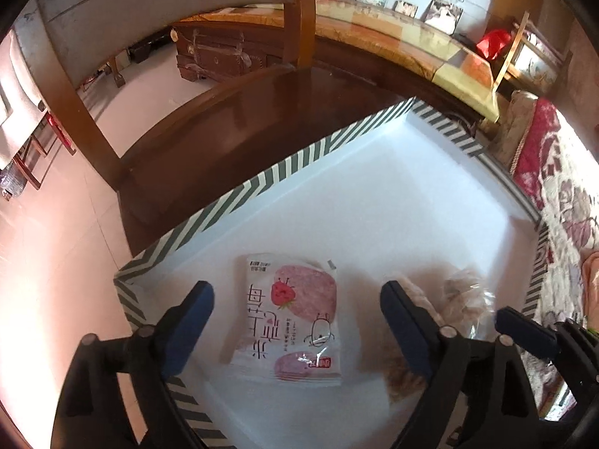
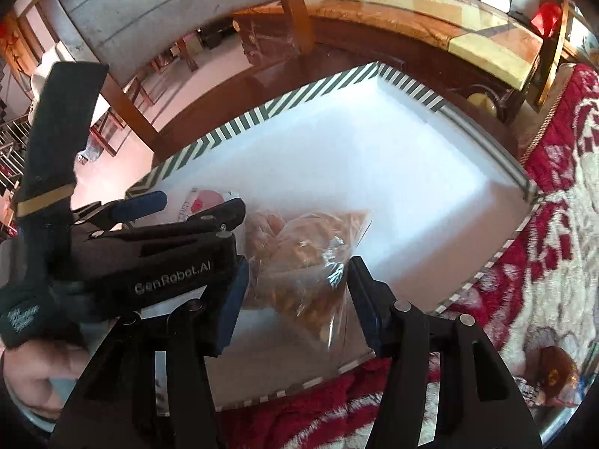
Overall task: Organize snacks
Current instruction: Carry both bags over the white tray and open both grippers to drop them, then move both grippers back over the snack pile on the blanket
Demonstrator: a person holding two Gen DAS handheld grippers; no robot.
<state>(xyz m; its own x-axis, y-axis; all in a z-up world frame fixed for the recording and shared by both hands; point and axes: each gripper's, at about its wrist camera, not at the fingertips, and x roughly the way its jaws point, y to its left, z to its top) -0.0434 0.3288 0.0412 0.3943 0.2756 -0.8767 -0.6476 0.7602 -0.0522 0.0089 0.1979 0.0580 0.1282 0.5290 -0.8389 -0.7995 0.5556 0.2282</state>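
A white box with a green-striped rim [image 1: 284, 172] holds two snacks. A pink and white strawberry snack packet [image 1: 290, 318] lies flat on its floor, between the fingers of my open left gripper [image 1: 295, 295], which hovers above it. A clear bag of brown snacks [image 2: 299, 247] lies to its right; it also shows blurred in the left wrist view [image 1: 453, 299]. My right gripper [image 2: 295, 292] is open over that bag, its jaws either side of it. The left gripper [image 2: 187, 209] shows in the right wrist view. The striped rim [image 2: 262, 112] and packet [image 2: 206, 202] show there too.
The box sits on a dark wooden chair seat [image 1: 232, 127] with a padded back [image 1: 149, 18]. A red and white flowered blanket [image 2: 543, 254] lies to the right. A wooden table with photos [image 1: 374, 18] stands behind. Pink tiled floor [image 1: 45, 262] is at left.
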